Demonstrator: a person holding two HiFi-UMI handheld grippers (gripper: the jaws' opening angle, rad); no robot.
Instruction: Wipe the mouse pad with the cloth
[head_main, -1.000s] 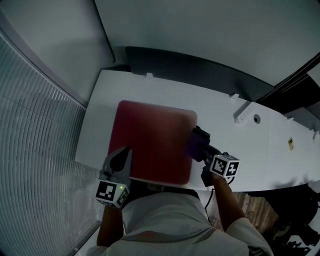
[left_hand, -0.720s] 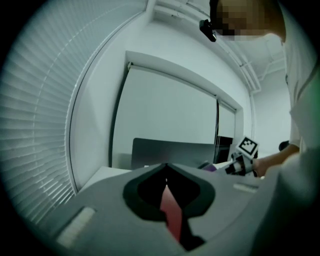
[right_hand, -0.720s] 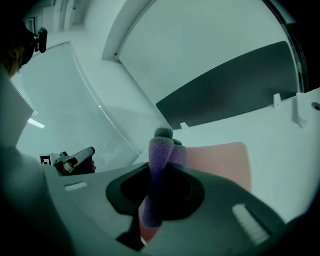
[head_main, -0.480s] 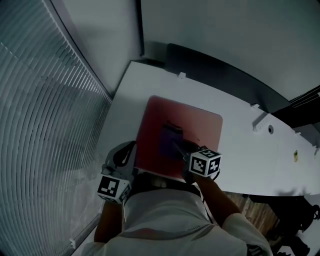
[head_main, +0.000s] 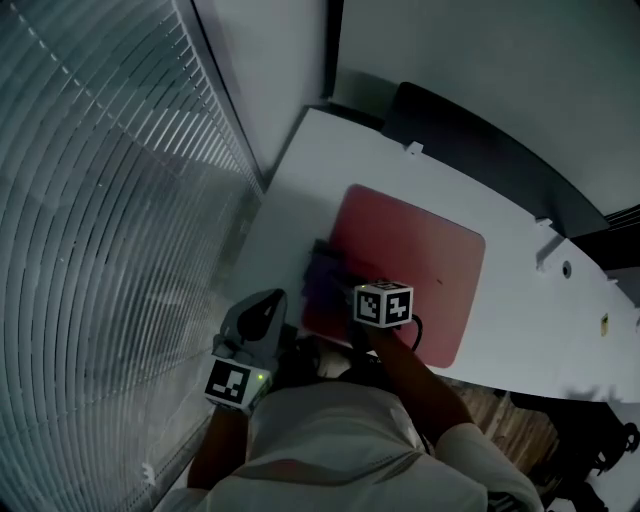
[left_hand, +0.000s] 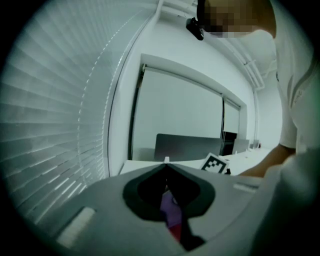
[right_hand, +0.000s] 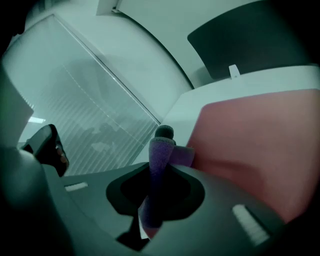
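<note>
The red mouse pad (head_main: 420, 260) lies flat on the white surface (head_main: 300, 190), its long sides running from the near edge toward the far one. The purple cloth (head_main: 322, 275) sits at the pad's left edge, bunched into a thick fold, part of it over the red and part over the bare white beside it.

The right gripper (head_main: 340, 285) reaches in from the near side, its marker cube (head_main: 383, 304) over the near part of the pad. In the right gripper view its fingers (right_hand: 164, 133) are closed tight on the cloth (right_hand: 159, 162), which stands up between them as a narrow purple roll, with the pad (right_hand: 250, 145) spreading off to the right.

The left gripper (head_main: 262, 308) is at the surface's near edge, left of the pad and close to the person's body. In the left gripper view its fingers (left_hand: 165, 170) meet at the tips and grip nothing; a sliver of purple and red shows beyond them.

Window blinds (head_main: 110, 200) fill the left side, and a dark panel (head_main: 480, 150) stands along the far edge.
</note>
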